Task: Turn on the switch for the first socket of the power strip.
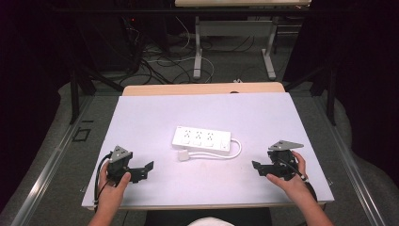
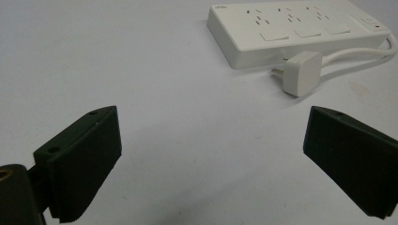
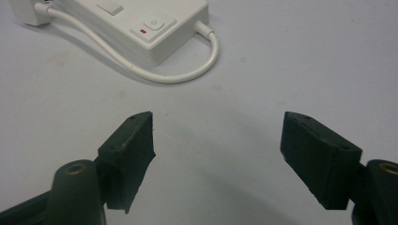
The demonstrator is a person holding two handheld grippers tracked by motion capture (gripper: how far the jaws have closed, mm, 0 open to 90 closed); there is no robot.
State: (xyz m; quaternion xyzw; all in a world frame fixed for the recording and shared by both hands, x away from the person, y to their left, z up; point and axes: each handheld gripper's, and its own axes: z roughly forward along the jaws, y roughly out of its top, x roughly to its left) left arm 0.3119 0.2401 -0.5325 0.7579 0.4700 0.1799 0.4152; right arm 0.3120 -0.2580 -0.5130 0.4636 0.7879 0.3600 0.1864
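Status: work on the power strip (image 1: 201,140) has not started, judging by how things lie. The strip lies flat near the middle of the white table (image 1: 141,117), sockets facing up, well apart from both of your grippers. Its white cable (image 1: 235,151) leaves the right end, loops round the near side and ends in the plug (image 1: 183,155), which lies loose on the table just in front of the strip's left part. In the left gripper view the plug (image 2: 302,72) rests on its side with its pins pointing towards the strip body (image 2: 291,28); none of the sockets holds a plug.

Your left gripper (image 1: 149,168) rests on the table at the near left, jaws wide apart with nothing between them. Your right gripper (image 1: 256,165) rests at the near right, jaws likewise spread and empty. In the right gripper view the strip's switch end (image 3: 155,23) and the cable loop (image 3: 187,70) lie ahead of the jaws, not touching them.

Done: nothing that can be confirmed. Left, as a judgement: bring one gripper to the plug, close on it, steady the strip with the other, and seat the plug or move the strip as required
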